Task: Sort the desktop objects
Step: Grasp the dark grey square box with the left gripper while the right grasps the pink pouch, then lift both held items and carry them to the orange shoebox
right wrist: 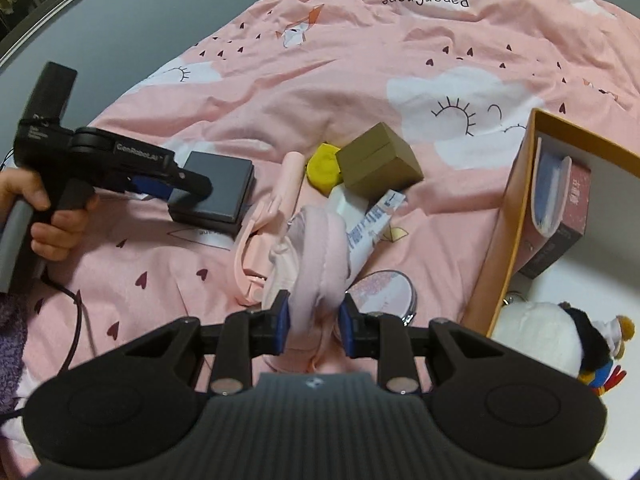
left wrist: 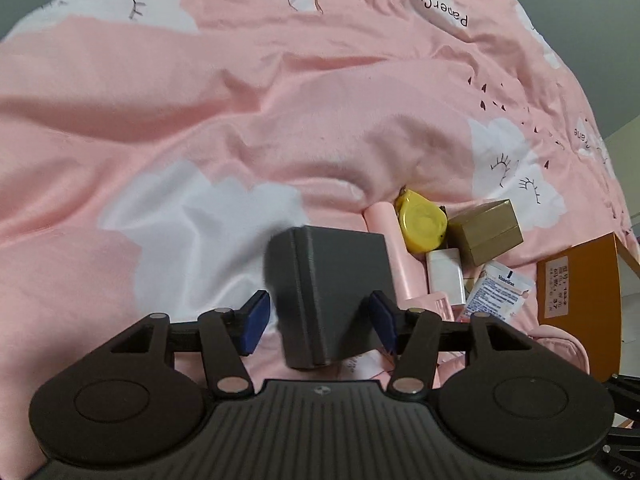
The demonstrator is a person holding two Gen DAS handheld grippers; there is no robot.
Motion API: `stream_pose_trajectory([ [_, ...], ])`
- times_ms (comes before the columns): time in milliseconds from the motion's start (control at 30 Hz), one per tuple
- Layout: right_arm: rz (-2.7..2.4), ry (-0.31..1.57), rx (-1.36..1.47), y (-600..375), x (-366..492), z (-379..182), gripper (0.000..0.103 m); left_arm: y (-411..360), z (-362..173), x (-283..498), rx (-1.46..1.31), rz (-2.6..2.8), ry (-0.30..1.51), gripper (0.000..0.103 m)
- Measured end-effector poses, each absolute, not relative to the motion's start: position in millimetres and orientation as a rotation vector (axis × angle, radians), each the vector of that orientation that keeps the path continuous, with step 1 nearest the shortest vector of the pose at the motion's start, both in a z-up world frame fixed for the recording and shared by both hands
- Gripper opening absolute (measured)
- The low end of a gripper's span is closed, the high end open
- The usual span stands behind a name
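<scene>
A dark grey box [left wrist: 336, 292] lies on the pink bedspread between the fingers of my left gripper [left wrist: 320, 322], which stands open around it; the left pad is clear of the box. The same box shows in the right wrist view [right wrist: 216, 192] with the left gripper [right wrist: 176, 188] over it. My right gripper [right wrist: 314, 324] is shut on a pink soft headband-like item [right wrist: 316, 248]. A yellow tape measure [left wrist: 424, 220], a gold box [left wrist: 484, 232], a white case [left wrist: 446, 276] and a Vaseline sachet [left wrist: 500, 288] lie in a cluster.
An orange box [right wrist: 504, 216] at the right holds a maroon package [right wrist: 560, 216] and a plush toy [right wrist: 552, 340]. A pink folding stand [right wrist: 256, 248] and a round compact mirror [right wrist: 384, 292] lie near the right gripper. The bedspread [left wrist: 200, 120] is wrinkled.
</scene>
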State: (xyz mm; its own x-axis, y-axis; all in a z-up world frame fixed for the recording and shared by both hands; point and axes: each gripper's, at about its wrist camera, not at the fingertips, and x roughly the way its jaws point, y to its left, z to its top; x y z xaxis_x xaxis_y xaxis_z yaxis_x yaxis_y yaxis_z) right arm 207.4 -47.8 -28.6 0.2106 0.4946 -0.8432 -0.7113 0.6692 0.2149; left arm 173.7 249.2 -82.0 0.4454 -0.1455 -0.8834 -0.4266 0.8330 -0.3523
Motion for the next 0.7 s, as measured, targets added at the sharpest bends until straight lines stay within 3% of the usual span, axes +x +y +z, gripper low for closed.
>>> stream_pose_trajectory([
  [67, 0.849, 1.060, -0.243, -45, 207, -29, 0.027, 248, -85, 175, -0.595, 0.190, 1.112, 0.065],
  [267, 0.846, 1.054, -0.245, -44, 205, -25, 0.027, 243, -69, 168, -0.588, 0.174, 1.037, 0.045],
  [700, 0.837, 1.008, -0.194, -49, 203, -9, 0.023, 208, -45, 171, -0.482, 0.111, 0.961, 0.037],
])
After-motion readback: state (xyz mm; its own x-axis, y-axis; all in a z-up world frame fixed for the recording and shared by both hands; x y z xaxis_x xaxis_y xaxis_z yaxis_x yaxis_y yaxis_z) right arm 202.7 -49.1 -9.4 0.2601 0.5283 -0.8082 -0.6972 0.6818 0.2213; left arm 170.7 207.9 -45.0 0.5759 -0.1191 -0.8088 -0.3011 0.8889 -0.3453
